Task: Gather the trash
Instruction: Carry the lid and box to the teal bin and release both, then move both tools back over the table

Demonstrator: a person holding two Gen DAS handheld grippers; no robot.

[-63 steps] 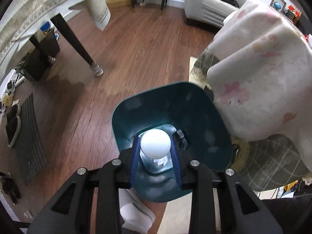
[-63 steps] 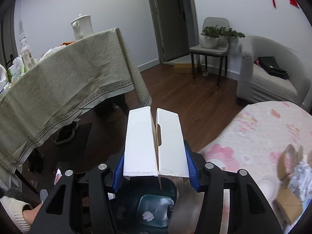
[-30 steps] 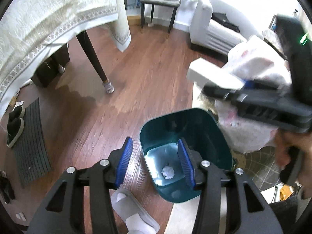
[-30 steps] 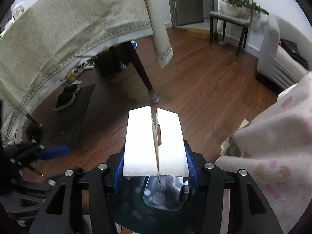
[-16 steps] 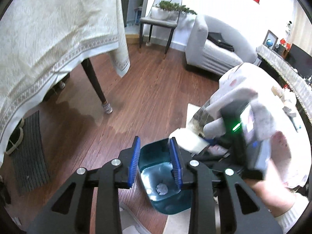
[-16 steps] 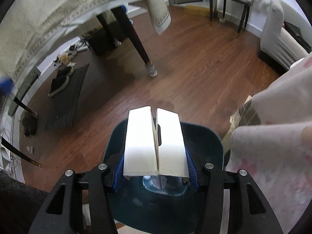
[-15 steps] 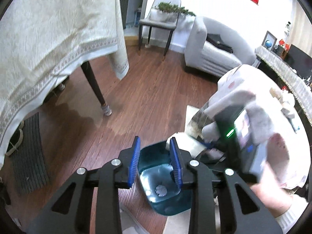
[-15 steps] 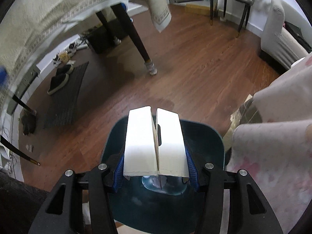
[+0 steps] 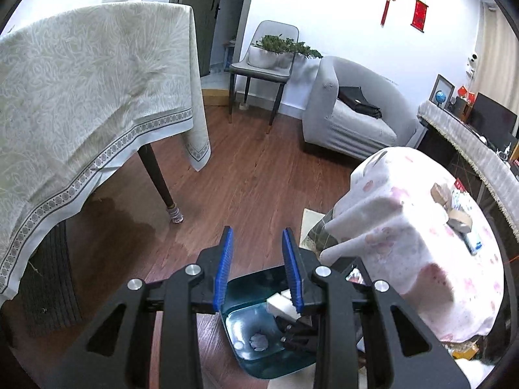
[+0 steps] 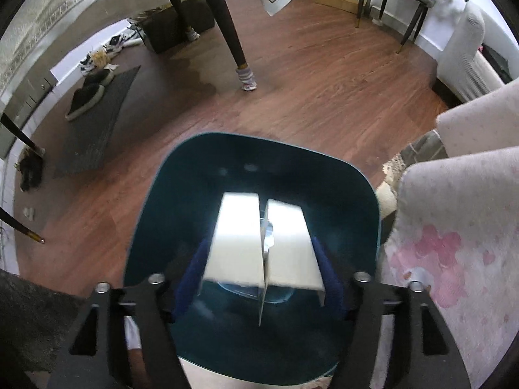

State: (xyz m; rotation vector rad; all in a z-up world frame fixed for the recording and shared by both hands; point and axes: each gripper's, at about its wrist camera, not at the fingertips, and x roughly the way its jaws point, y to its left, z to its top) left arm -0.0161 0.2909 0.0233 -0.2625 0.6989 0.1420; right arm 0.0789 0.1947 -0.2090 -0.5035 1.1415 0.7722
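A teal bin [image 10: 201,175] stands on the wood floor beside the pink-clothed round table. My right gripper [image 10: 259,275] points down into its mouth. A white carton box [image 10: 240,240] hangs blurred between its blue pads, which are opening and no longer press on it. From the left wrist view the bin [image 9: 246,287] lies below and just behind my left gripper [image 9: 258,256]. Its jaws are drawn close together with nothing between them. The box [image 9: 280,304] shows at the bin's rim, and a crumpled paper ball [image 9: 258,341] lies on the bin's bottom.
A dining table under a beige cloth [image 9: 81,97] stands left, its dark leg [image 9: 159,181] near the bin. The round table [image 9: 421,243] carries cardboard scraps [image 9: 454,217]. A grey armchair [image 9: 350,116] and a chair with a planter [image 9: 262,64] stand behind. Shoes rest on a dark mat [image 10: 94,113].
My left gripper let the white bottle go into the bin, rose away and narrowed its jaws. My right gripper sank with the box into the bin's mouth and its jaws have spread.
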